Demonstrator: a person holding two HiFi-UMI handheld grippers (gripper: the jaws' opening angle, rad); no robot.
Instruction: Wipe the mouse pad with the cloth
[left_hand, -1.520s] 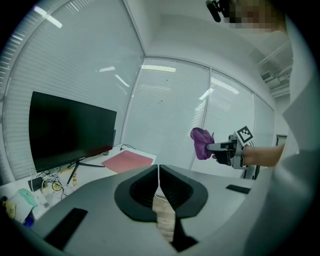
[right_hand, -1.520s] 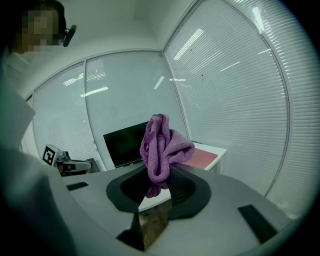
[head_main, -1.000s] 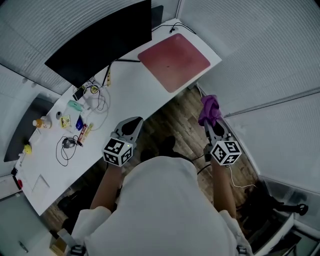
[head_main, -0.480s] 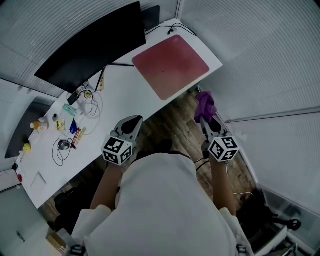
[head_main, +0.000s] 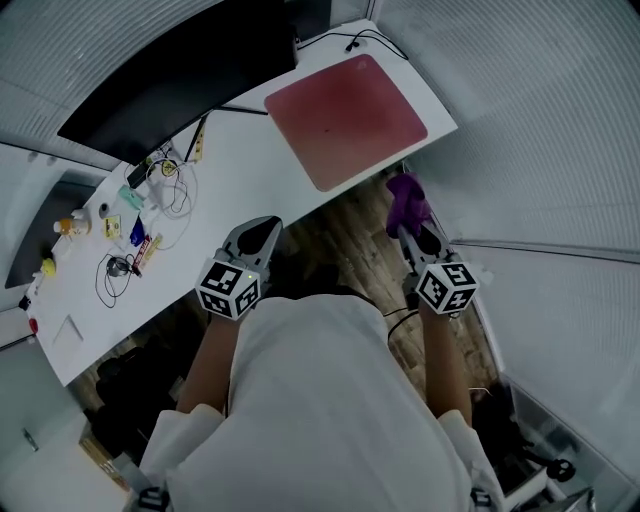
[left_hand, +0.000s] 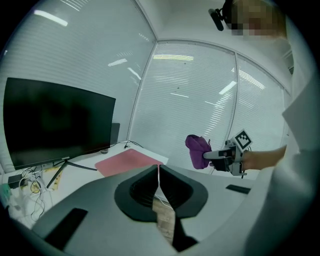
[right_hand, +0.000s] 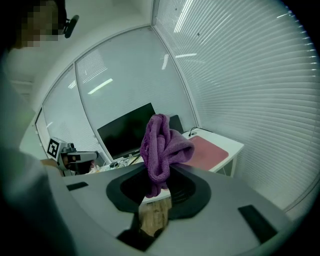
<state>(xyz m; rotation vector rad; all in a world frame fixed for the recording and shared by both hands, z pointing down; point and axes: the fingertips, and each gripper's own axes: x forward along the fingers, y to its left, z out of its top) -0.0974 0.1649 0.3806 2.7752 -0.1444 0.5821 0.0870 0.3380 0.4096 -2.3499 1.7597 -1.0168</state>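
A red mouse pad (head_main: 345, 118) lies flat on the right end of the white desk (head_main: 240, 190); it also shows as the pad (left_hand: 128, 161) and the pad (right_hand: 206, 151) in the two gripper views. A bunched purple cloth (head_main: 406, 203) sticks up from my right gripper (head_main: 414, 233), which is shut on it; the cloth (right_hand: 161, 147) fills the middle of the right gripper view. That gripper hangs off the desk's near edge, below the pad's right corner. My left gripper (head_main: 255, 240) is shut and holds nothing, near the desk's front edge.
A black monitor (head_main: 180, 85) stands at the back of the desk. Cables, small bottles and packets (head_main: 140, 215) clutter the desk's left part. Wooden floor (head_main: 345, 250) shows between the desk and the person. White blinds cover the glass walls to the right.
The desk and pad have slid closer and rightward in the head view. The right gripper with the cloth has risen slightly toward the pad's near edge. The left gripper has barely moved.
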